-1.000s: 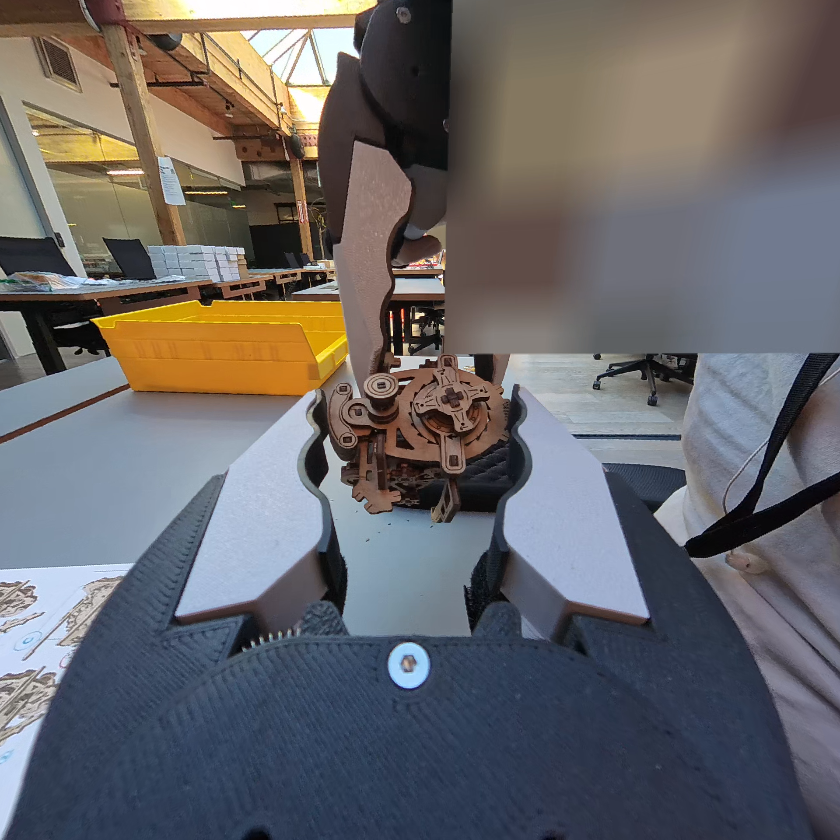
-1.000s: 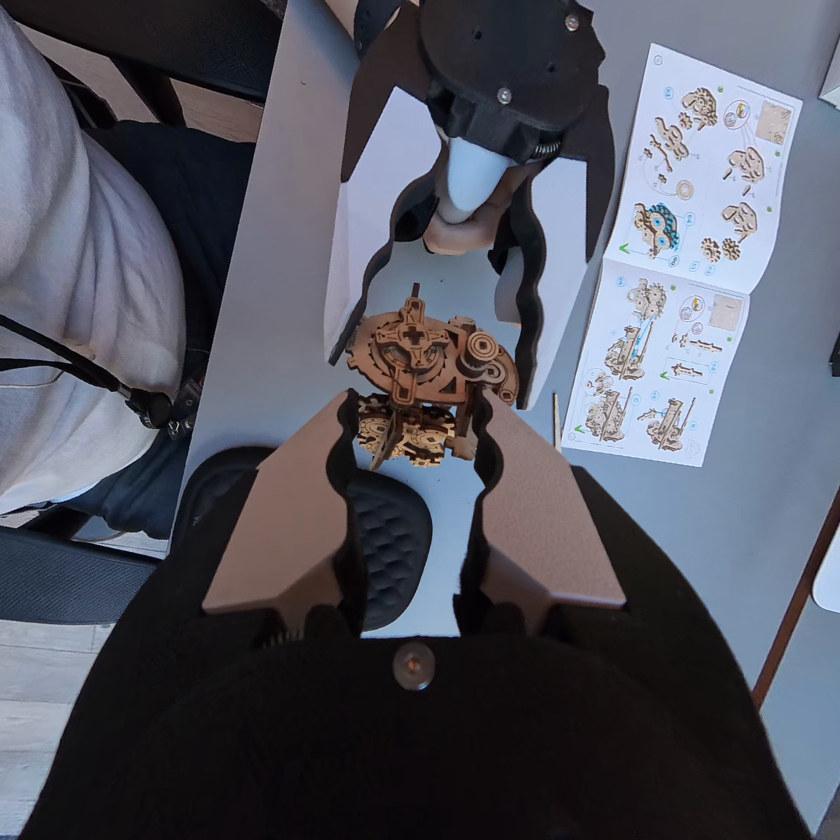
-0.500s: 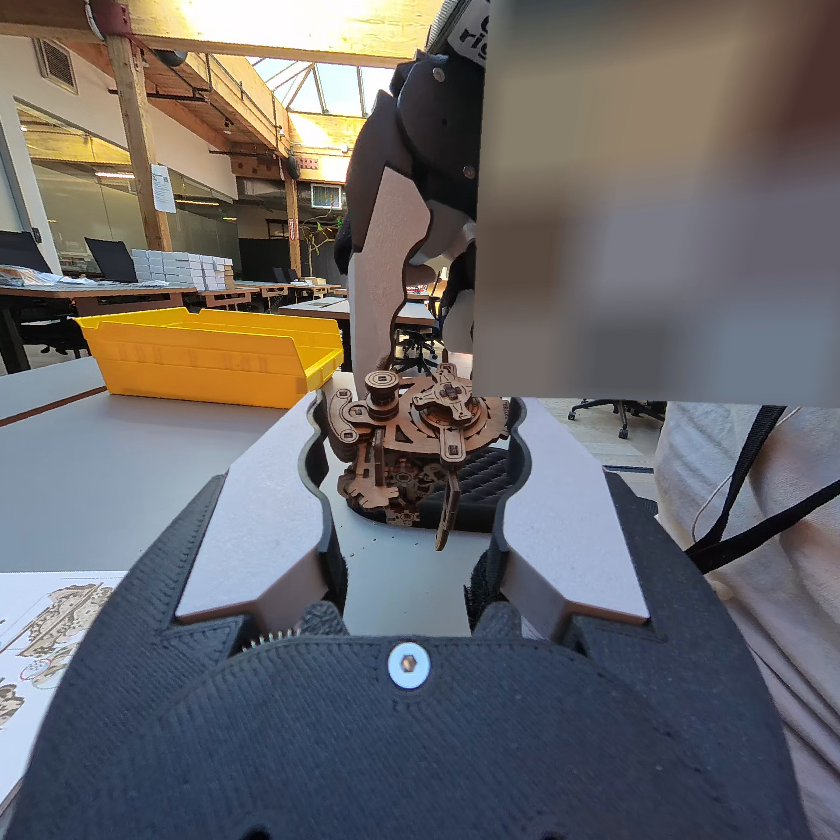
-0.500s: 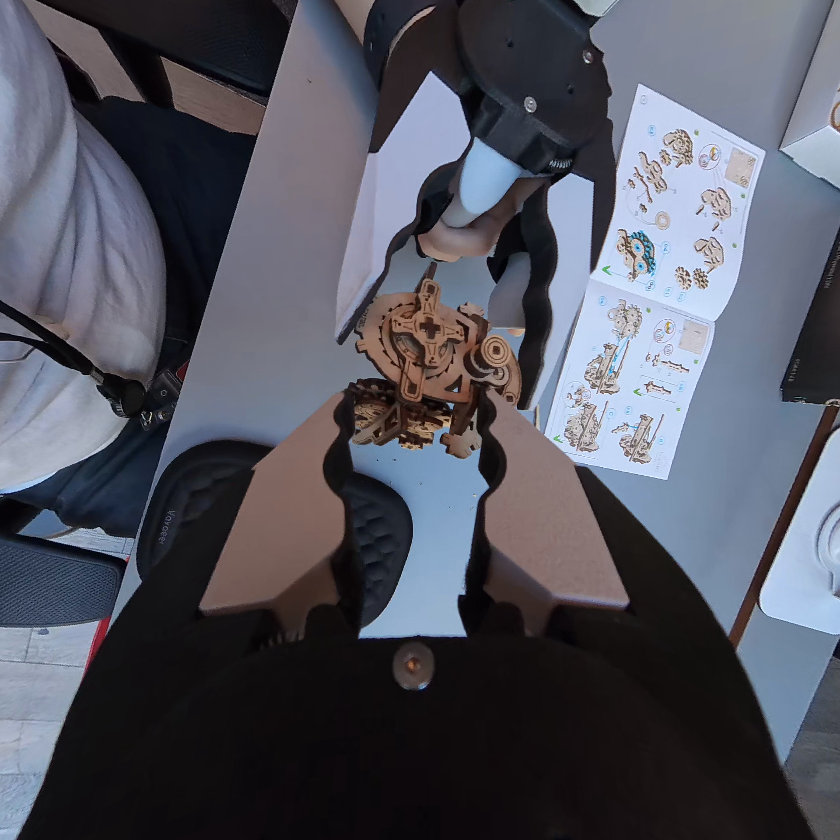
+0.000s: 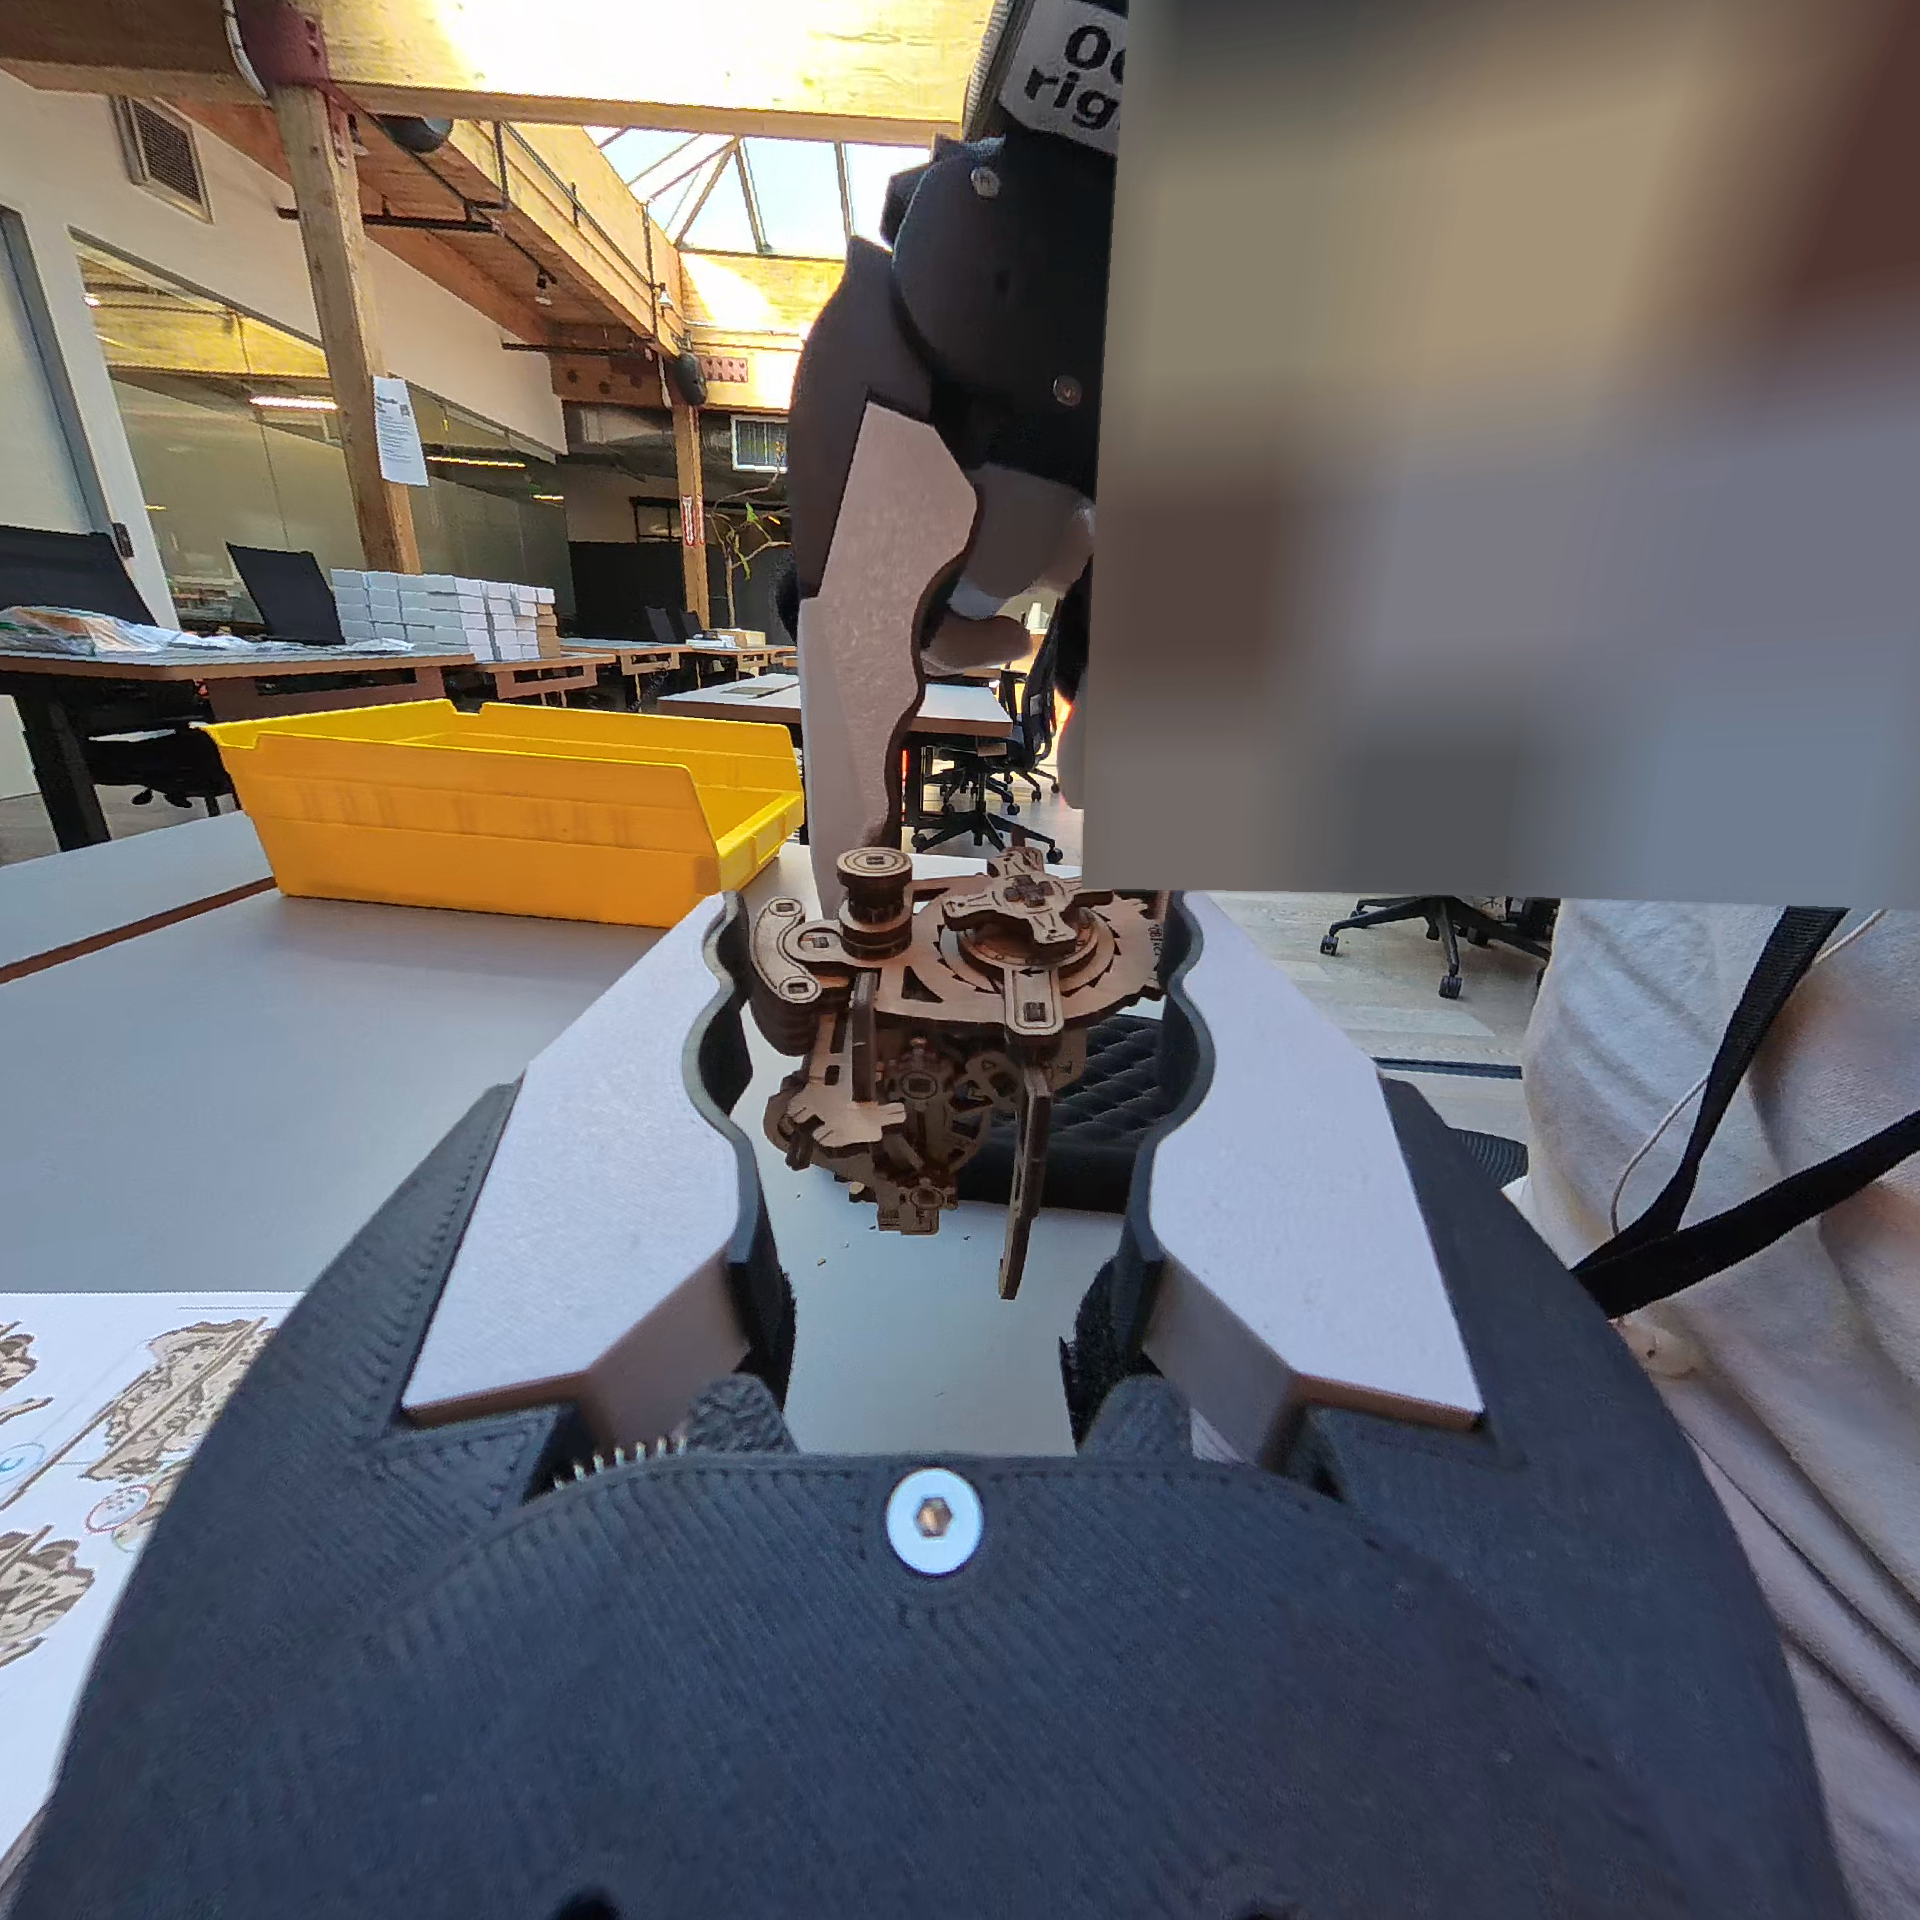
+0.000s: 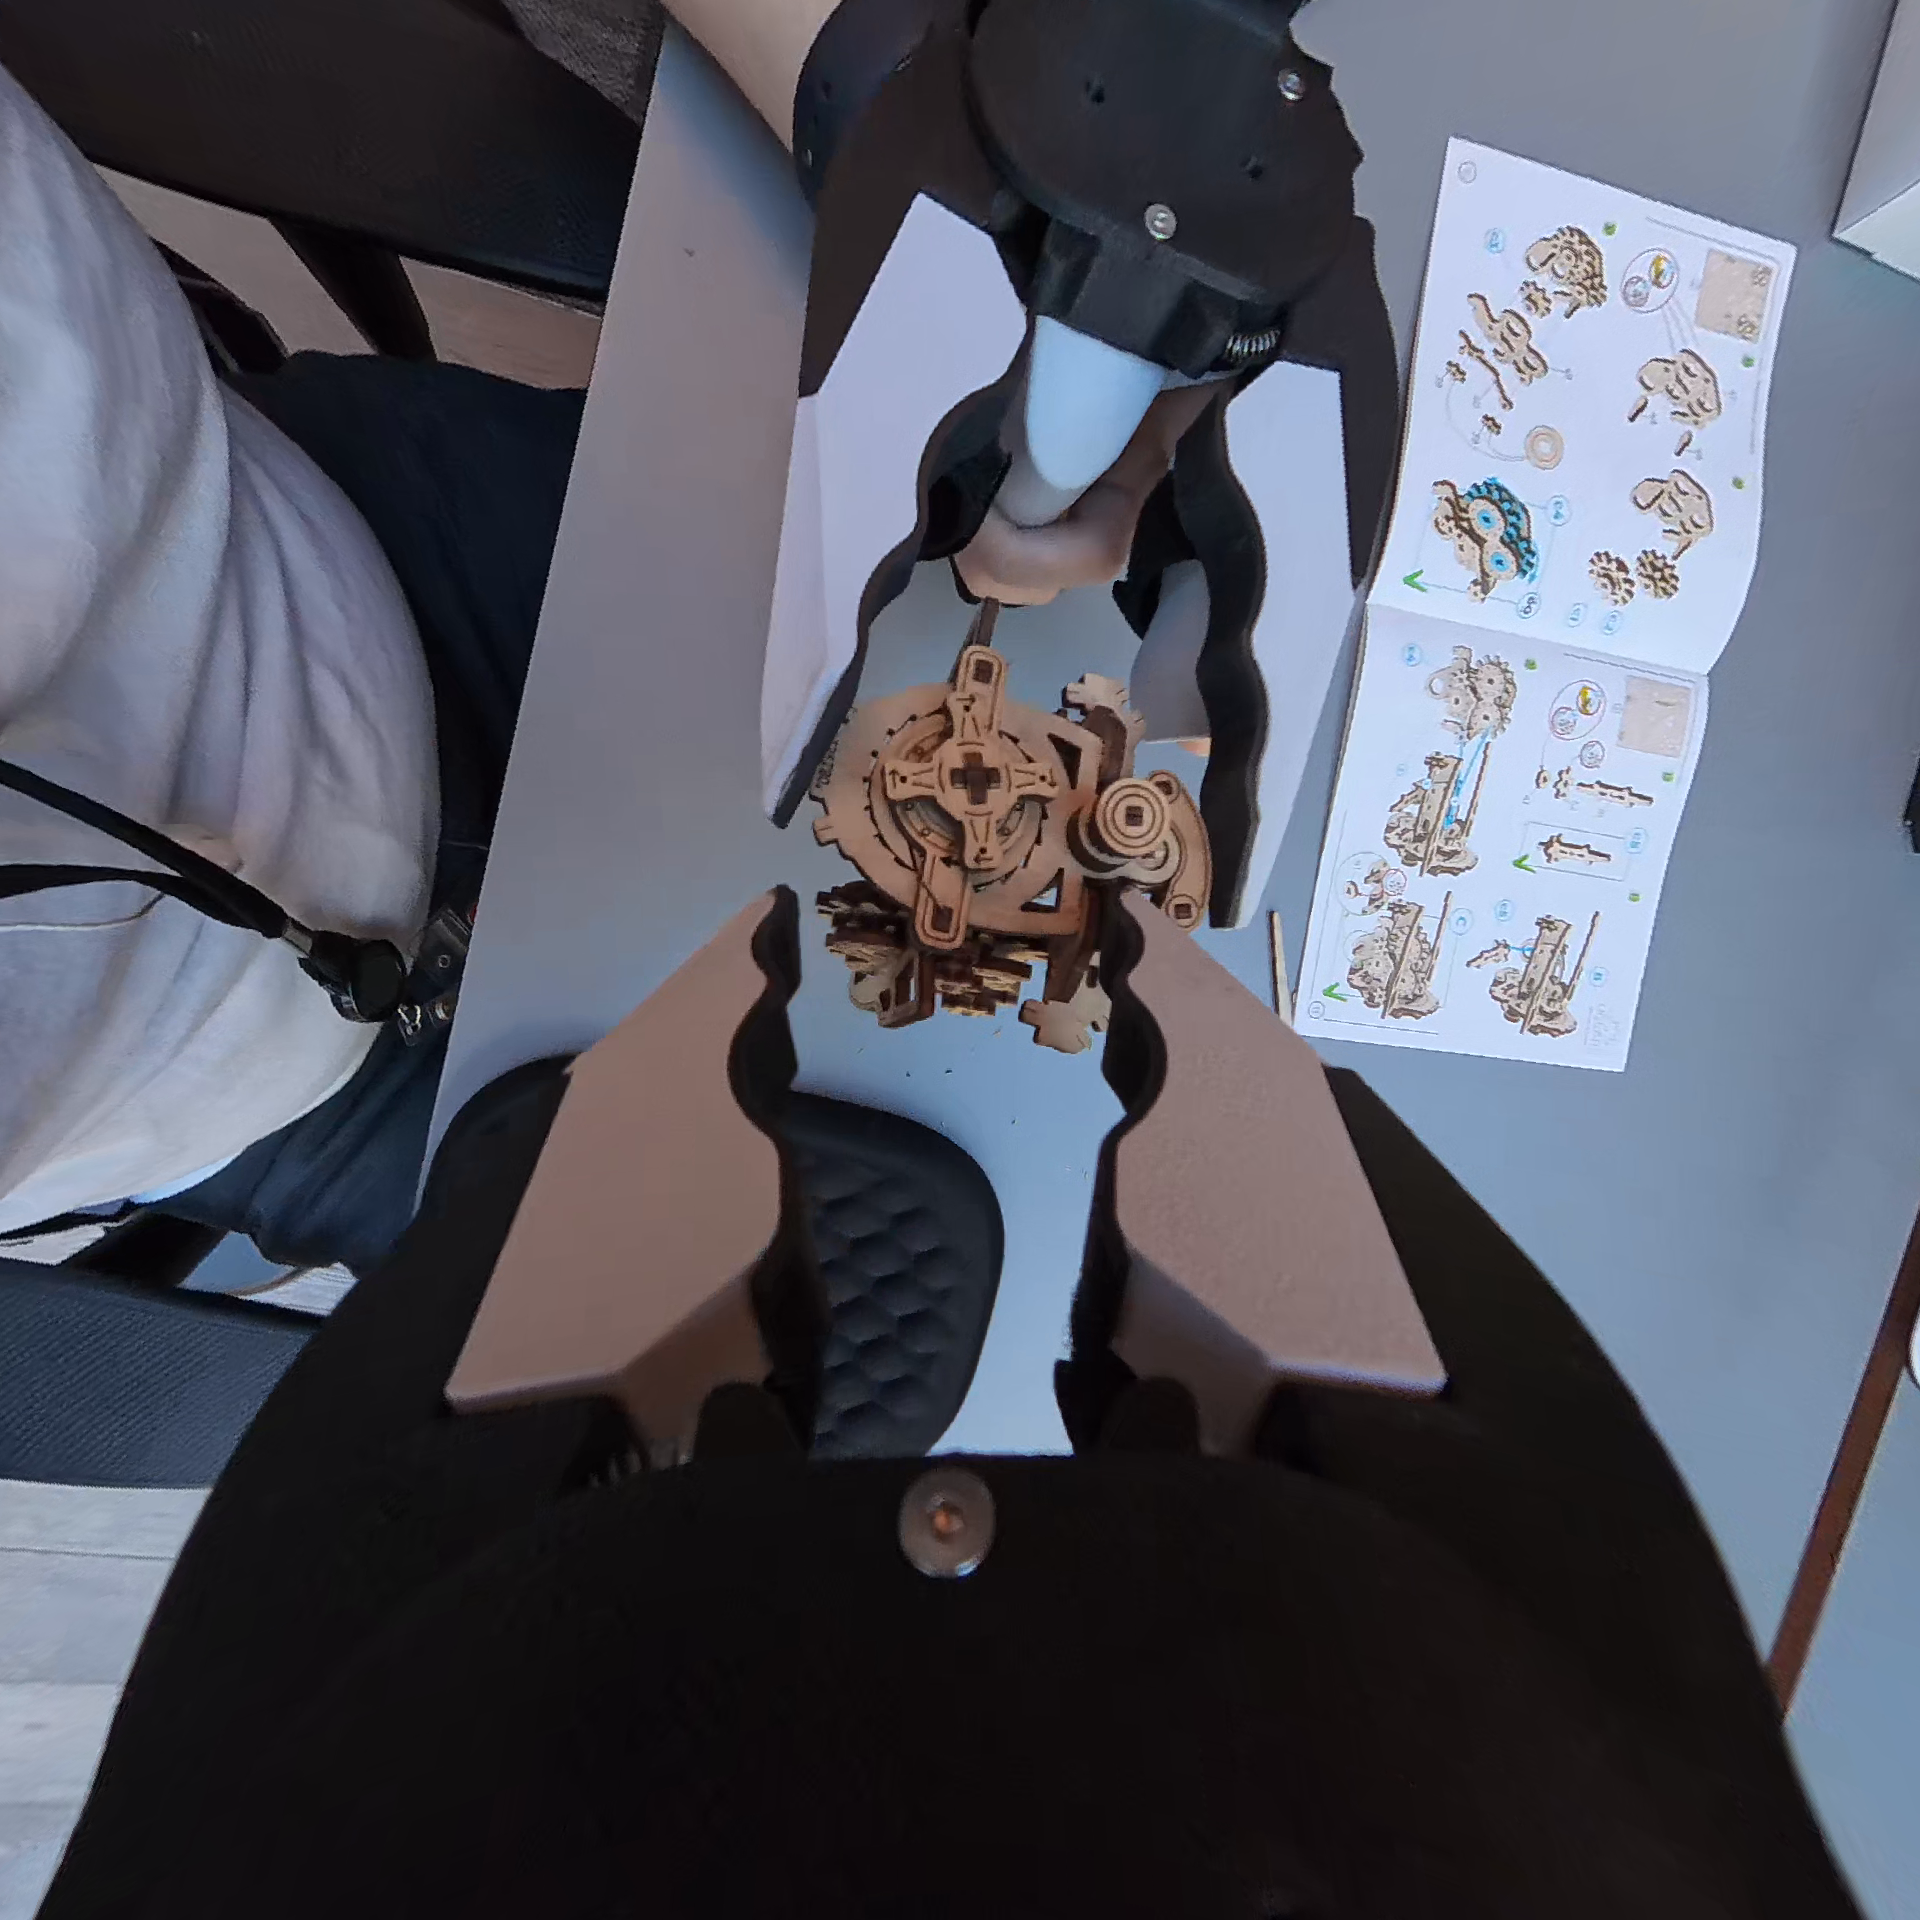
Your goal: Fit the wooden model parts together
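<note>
Between the near jaws: the left gripper (image 5: 951, 935) clamps the wooden gear model (image 5: 935, 1029) by its upper disc, both fingers pressed to the sides, the model lifted clear of the table.
Model make-up: a flat toothed disc with a cross-shaped piece on top, a small stacked round knob at one side, gears and legs hanging below, one thin leg reaching lowest.
Right gripper: the right gripper (image 6: 951, 925) comes down from above; its jaws stand at a middling gap, one finger touching the model's side next to the knob, the other finger apart from it, so it holds nothing.
Table surface: the grey table (image 5: 208, 1091) is matt and smooth, with a few wood crumbs under the model and a brown edge strip at the left.
Beside the model: an open instruction sheet (image 6: 1548, 623) lies flat on the table, and a thin wooden stick (image 6: 1283, 966) lies just beside its edge.
Table edge: a person in a white top with a black strap stands close; a black mesh chair seat (image 6: 894, 1268) shows below.
Farther back: a yellow plastic bin (image 5: 499, 810) sits on the table.
Room: long work desks, office chairs, stacked grey boxes, glass partitions, timber posts and beams, a skylight overhead.
</note>
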A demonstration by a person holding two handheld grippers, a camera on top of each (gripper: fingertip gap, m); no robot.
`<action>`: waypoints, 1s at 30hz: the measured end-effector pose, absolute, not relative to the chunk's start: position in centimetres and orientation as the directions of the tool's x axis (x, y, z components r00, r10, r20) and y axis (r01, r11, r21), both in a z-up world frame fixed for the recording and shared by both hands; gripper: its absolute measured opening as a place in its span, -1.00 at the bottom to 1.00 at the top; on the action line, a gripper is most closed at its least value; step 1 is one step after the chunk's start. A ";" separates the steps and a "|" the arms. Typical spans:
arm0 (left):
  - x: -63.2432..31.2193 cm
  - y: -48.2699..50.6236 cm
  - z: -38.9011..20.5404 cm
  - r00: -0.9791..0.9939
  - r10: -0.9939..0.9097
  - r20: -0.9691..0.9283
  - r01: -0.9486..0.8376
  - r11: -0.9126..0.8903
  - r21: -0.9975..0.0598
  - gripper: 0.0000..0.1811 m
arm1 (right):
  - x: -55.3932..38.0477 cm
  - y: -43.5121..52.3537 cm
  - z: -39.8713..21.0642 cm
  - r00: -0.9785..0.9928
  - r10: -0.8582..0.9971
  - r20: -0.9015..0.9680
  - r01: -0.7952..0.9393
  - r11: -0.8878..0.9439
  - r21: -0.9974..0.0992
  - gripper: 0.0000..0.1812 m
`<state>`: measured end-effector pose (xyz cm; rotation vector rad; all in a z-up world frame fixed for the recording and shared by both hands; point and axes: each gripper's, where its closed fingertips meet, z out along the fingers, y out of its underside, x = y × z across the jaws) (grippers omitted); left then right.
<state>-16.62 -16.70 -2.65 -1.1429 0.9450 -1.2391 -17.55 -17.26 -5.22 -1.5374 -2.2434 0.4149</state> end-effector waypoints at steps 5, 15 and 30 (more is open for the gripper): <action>-16.6 -16.6 -2.7 0.132 -0.990 0.053 0.207 -0.024 -0.978 -0.14 | -17.6 -17.2 -5.2 -0.283 0.949 0.141 0.834 0.316 -0.452 -0.33; -16.7 -16.4 -2.9 0.143 -0.988 0.054 0.200 -0.024 -0.980 -0.28 | -17.9 -17.1 -5.8 -0.240 0.951 0.196 0.838 0.305 -0.452 -0.43; -16.6 -15.6 -4.3 0.205 -0.978 -0.035 0.092 0.055 -0.994 0.08 | -16.9 -16.0 -6.7 -0.230 0.935 0.271 0.837 0.333 -0.434 -0.43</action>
